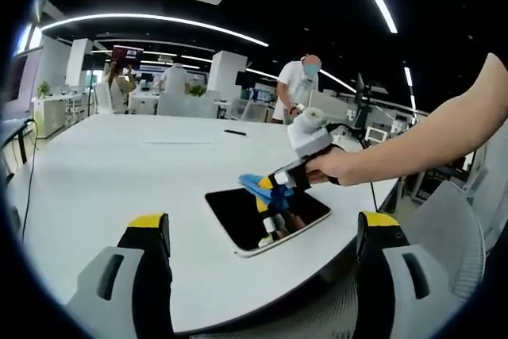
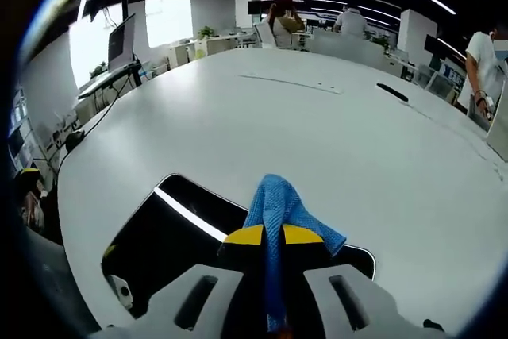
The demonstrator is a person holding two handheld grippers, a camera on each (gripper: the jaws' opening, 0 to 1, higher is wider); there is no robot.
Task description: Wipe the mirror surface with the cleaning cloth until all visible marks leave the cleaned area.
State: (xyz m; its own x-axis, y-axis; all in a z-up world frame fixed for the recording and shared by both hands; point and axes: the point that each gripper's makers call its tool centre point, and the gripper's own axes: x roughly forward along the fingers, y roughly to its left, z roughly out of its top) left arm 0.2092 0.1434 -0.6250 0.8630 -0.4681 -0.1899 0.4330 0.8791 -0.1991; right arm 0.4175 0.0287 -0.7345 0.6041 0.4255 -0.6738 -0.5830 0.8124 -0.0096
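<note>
The mirror (image 1: 268,217) lies flat on the white table (image 1: 119,172), close to the near edge — a dark rectangle with rounded corners and a pale rim, within easy reach of the person standing there. Lying face up, it can be wiped from above without anyone having to steady it.

The right gripper (image 1: 278,190) comes in over the mirror, held in a hand (image 1: 333,166) at the end of an outstretched arm. Its yellow-tipped jaws are pressed together on the blue cloth (image 2: 282,212), which sticks out ahead of the tips in a loose bunch. In the right gripper view the cloth runs down between the jaws and fans out over the dark glass; held this way, the free end is probably the part meant to rub the surface. Whether the cloth is pressing on the glass or sits just above it, I cannot tell.

The left gripper (image 1: 266,232) hangs back off the near edge of the table, jaws spread wide and holding nothing — it seems to be kept clear so the mirror and cloth stay in sight.

The glass throws back a ceiling light as a bright streak; no marks can be made out on it at this size. Farther off on the table lies a dark pen (image 2: 392,92), and people (image 1: 298,85) stand among desks behind.
</note>
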